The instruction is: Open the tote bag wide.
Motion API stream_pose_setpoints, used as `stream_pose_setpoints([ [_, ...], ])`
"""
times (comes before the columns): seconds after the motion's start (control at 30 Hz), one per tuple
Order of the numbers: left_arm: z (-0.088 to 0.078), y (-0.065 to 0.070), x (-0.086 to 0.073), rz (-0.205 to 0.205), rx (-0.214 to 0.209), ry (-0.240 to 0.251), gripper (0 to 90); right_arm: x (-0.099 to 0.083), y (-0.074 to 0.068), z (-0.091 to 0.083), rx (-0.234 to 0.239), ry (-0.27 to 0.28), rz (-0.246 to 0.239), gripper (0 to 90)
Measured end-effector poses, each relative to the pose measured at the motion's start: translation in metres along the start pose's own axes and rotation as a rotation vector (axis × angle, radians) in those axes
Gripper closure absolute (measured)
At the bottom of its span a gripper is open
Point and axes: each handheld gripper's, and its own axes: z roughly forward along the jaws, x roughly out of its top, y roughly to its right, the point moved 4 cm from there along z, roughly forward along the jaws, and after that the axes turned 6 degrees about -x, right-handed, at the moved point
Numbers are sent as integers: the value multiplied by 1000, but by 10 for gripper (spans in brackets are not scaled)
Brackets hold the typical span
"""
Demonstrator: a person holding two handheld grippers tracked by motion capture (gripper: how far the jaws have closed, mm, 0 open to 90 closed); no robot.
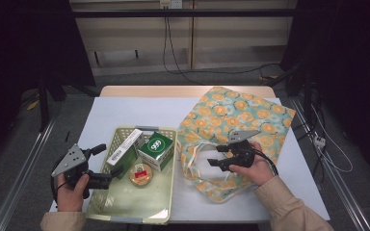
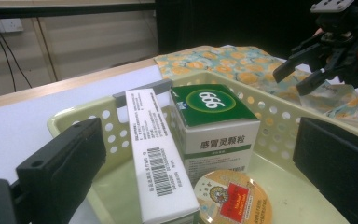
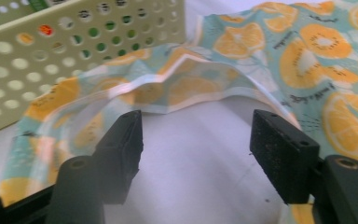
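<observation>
A pale green perforated basket (image 1: 125,208) stands at the table's front left. It holds a long white box (image 1: 124,147), a green and white box (image 1: 156,148) and a round tin with a red label (image 1: 141,174). My left gripper (image 1: 107,161) is open at the basket's left rim, its jaws pointing at these items (image 2: 198,154) with nothing between the pads. An orange-slice print cloth bag (image 1: 243,115) lies at the right. Above the bag's near part, my right gripper (image 1: 214,155) is open. In the right gripper view its jaws (image 3: 198,140) frame the bag's strap (image 3: 168,95) without touching it.
The white table top (image 1: 125,110) is bare behind the basket. Metal rails (image 1: 24,168) run along both sides of the table. Cables (image 1: 173,53) hang from a wall socket beyond the far edge. The right gripper (image 2: 303,74) also shows in the left gripper view.
</observation>
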Motion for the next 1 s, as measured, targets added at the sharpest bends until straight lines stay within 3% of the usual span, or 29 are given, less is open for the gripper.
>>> stream_pose_setpoints([
  [0.3,2,3,2,-2,-10,9,20,8,-27,-9,46,29,-44,268],
  [0.57,3,-1,1,-15,-11,12,19,5,-35,-6,78,23,-44,268],
  [0.83,-2,-3,-2,-45,-2,30,19,8,-43,-3,104,31,-72,268],
  [1.0,-3,-3,-2,-44,-2,31,18,8,-52,2,131,21,-94,268],
])
